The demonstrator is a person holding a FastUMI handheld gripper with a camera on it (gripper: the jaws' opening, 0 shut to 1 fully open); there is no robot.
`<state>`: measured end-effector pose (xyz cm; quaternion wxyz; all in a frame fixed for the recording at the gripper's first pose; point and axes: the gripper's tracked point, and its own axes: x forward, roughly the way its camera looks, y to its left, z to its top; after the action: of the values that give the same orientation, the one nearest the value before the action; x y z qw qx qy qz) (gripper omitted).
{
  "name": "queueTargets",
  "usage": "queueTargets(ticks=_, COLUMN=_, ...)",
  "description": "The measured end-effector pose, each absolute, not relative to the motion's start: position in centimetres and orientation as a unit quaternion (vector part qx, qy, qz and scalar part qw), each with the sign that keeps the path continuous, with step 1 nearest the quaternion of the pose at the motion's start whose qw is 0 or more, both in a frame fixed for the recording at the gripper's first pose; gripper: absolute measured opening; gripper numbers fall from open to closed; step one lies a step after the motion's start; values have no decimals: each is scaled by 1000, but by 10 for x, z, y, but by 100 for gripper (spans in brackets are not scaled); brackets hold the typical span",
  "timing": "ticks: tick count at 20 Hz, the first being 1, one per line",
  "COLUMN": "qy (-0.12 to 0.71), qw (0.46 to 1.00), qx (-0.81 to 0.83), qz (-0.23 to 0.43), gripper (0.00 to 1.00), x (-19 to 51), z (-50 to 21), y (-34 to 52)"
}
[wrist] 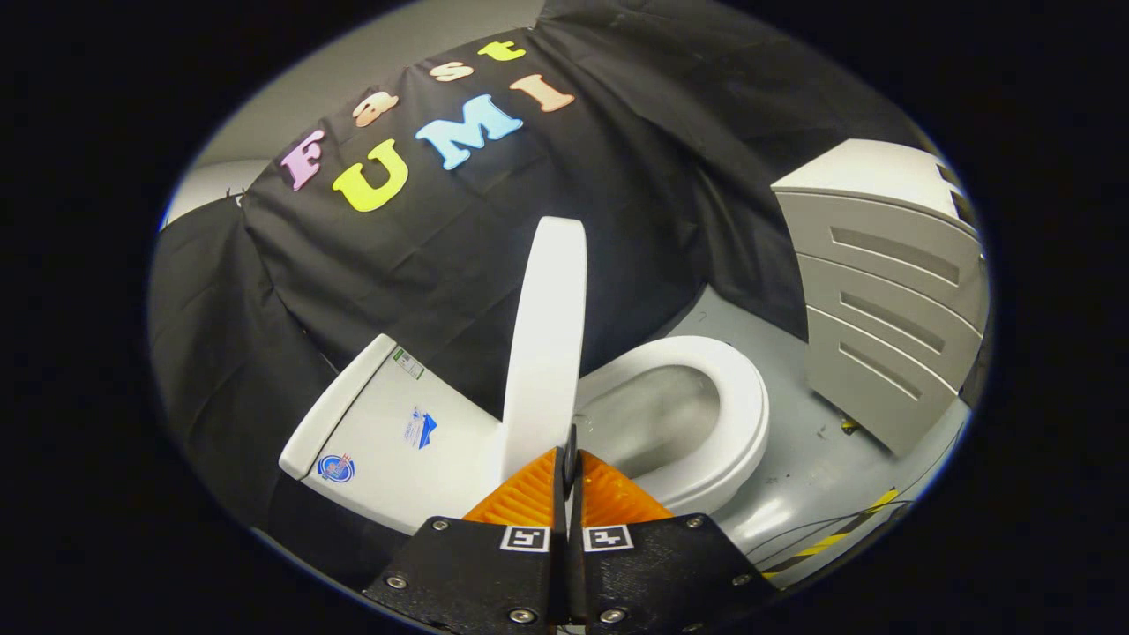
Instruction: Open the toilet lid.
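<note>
The tongs (570, 459) have both fingers pressed close together.

Pretty bright and even overall, lit from above judging by the soft sheen on the toilet lid (545, 335) and seat rim (741, 414). Mild glare patch on the floor (776, 516) just right of the tongs (571, 459). Heavy fisheye bending toward the edges, cabinet (891, 291) warped. Sharp mid-frame, slightly soft up close. Black cloth swallowing detail, few hard shadows.
</note>
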<state>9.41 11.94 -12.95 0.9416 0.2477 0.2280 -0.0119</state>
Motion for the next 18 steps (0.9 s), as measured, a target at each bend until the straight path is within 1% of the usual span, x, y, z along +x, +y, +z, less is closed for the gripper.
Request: queueTargets(ticks=18, qy=187, qw=973, qx=137, qz=-3, gripper=0, x=101, z=-82, y=186)
